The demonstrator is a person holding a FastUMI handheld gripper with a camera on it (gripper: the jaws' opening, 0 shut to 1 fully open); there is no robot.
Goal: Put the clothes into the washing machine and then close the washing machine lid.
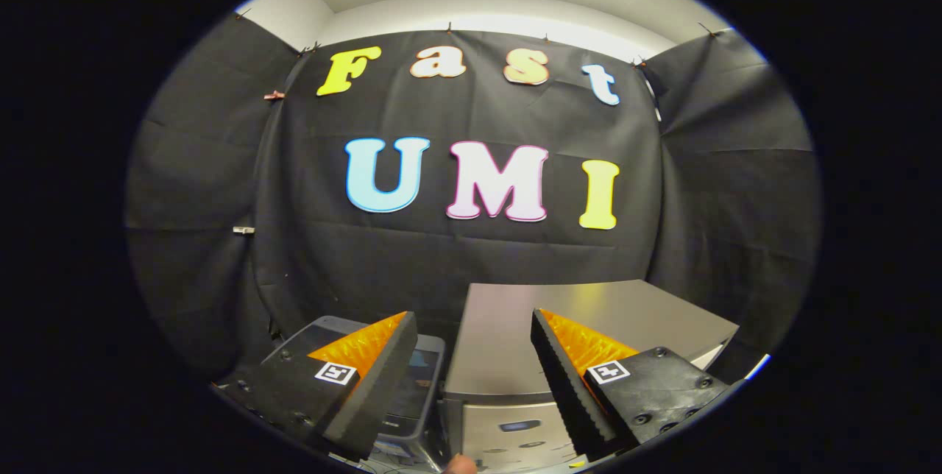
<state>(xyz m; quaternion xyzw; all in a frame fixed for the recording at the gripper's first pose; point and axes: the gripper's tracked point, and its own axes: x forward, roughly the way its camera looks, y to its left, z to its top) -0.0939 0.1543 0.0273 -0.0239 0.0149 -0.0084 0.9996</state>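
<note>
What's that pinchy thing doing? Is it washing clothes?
Not yet. The tool is open and holding nothing, its two orange-and-black fingers spread apart in the air. Beyond the fingers sits a silver box with a flat closed top, which may be the washing machine. Beside it is a darker grey bin. I can't make out any clothes for sure, so the job looks like it's just starting.

The left finger [360,378] of the hand-held gripper [471,378] hides much of the dark lidded box [430,367] beyond it. The right finger [581,378] covers part of the silver washing machine [500,327], whose front panel marks are too small to tell.
</note>
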